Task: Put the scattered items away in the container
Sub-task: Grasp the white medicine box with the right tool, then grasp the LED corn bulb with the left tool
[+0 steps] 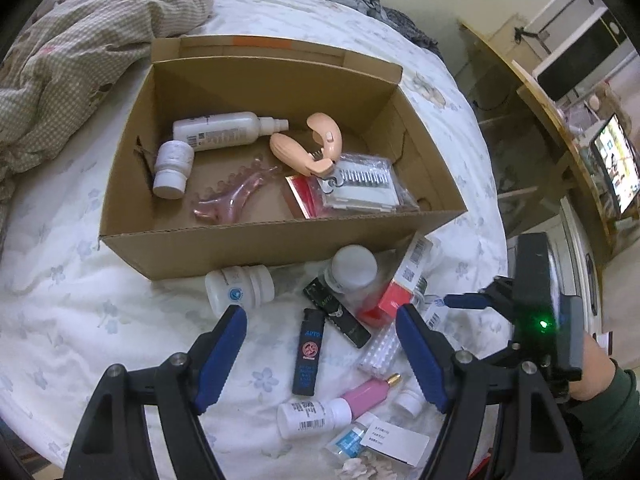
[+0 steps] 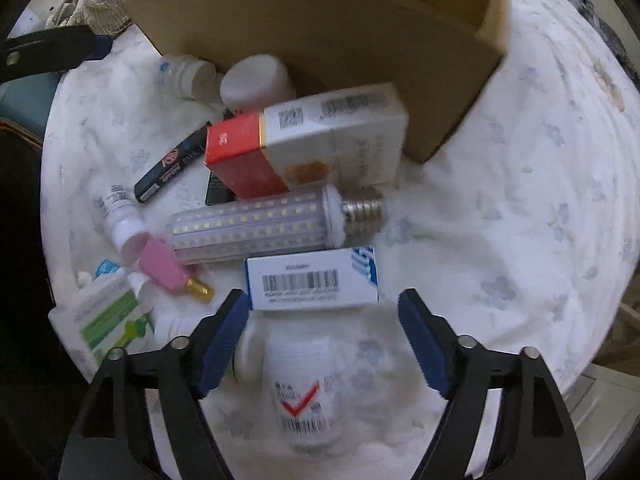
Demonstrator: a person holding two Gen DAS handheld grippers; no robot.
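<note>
An open cardboard box sits on the bed and holds a white spray bottle, a small white bottle, a pink massager, a peach clip and packets. Scattered items lie in front of it: white bottles, a black lighter, a red-and-white carton, an LED corn bulb, a pink bottle, a blue-and-white box. My left gripper is open above the lighter. My right gripper is open over a white pill bottle.
A rumpled checked quilt lies at the far left of the bed. The floral bedsheet has free room left of the box. A wooden desk with a lit screen stands to the right, off the bed.
</note>
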